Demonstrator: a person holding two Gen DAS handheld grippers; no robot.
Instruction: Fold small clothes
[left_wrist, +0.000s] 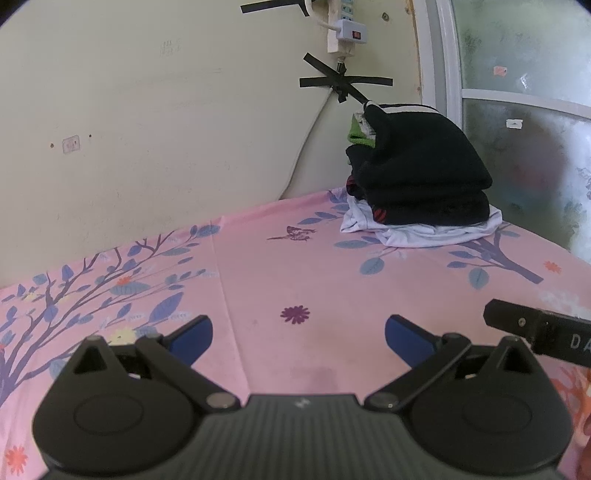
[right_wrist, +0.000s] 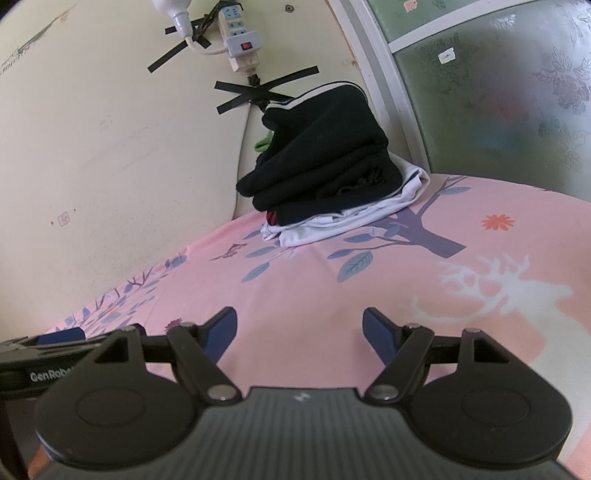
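Observation:
A stack of folded clothes (left_wrist: 421, 173), black garments on top of a white one, sits in the far corner of the bed against the wall; it also shows in the right wrist view (right_wrist: 328, 162). My left gripper (left_wrist: 298, 338) is open and empty, low over the pink floral bedsheet (left_wrist: 258, 280), well short of the stack. My right gripper (right_wrist: 299, 332) is open and empty over the same bedsheet (right_wrist: 314, 280), also short of the stack. The right gripper's body (left_wrist: 539, 328) shows at the right edge of the left wrist view. The left gripper's body (right_wrist: 44, 350) shows at the left of the right wrist view.
A cream wall (left_wrist: 147, 110) runs behind the bed, with a power strip (left_wrist: 345, 29) and cable taped to it. A frosted glass window (left_wrist: 524, 129) with a white frame stands to the right of the stack.

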